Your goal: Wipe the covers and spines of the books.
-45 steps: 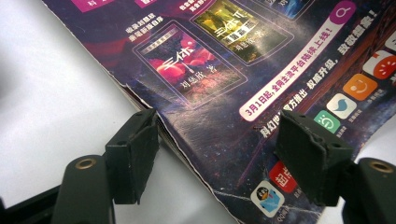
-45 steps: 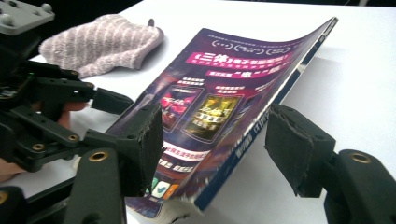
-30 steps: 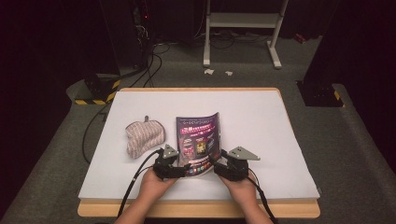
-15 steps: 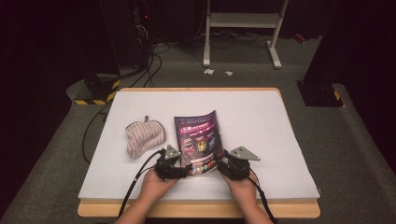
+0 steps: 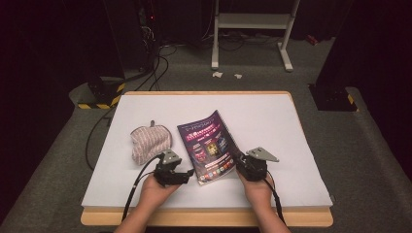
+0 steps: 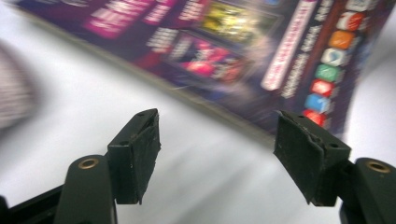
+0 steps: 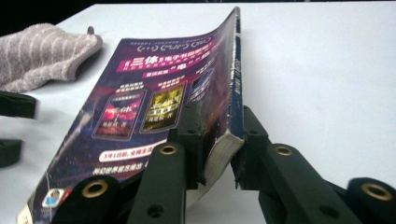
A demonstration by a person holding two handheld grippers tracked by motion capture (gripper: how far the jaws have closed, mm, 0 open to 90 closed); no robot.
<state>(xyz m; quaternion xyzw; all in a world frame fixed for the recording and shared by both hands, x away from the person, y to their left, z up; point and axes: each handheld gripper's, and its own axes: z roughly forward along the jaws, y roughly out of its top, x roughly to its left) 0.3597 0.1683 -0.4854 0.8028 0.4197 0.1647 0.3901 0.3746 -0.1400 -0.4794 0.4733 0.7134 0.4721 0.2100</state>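
A purple-covered book (image 5: 209, 145) lies in the middle of the white table (image 5: 291, 126), its cover bowed upward. My right gripper (image 5: 239, 162) has just been closing, and its pads now press on the book's near right corner at the spine (image 7: 236, 107), one above the cover and one below. My left gripper (image 5: 189, 174) stands open just left of the book's near edge (image 6: 243, 51), with only bare table between its jaws (image 6: 217, 149). From the right gripper view, the left gripper (image 7: 11, 128) sits at the far left. A grey striped cloth mitt (image 5: 148, 143) rests left of the book.
Black cables (image 5: 138, 182) trail from both grippers over the table's near wooden edge. On the carpet behind the table stand a white metal frame (image 5: 252, 29) and a base with yellow-black stripes (image 5: 99, 94). Bare white surface stretches right of the book.
The right gripper has moved in slightly and shut on the book's near right corner. The book has shifted a little to the left. The left hand has stayed put.
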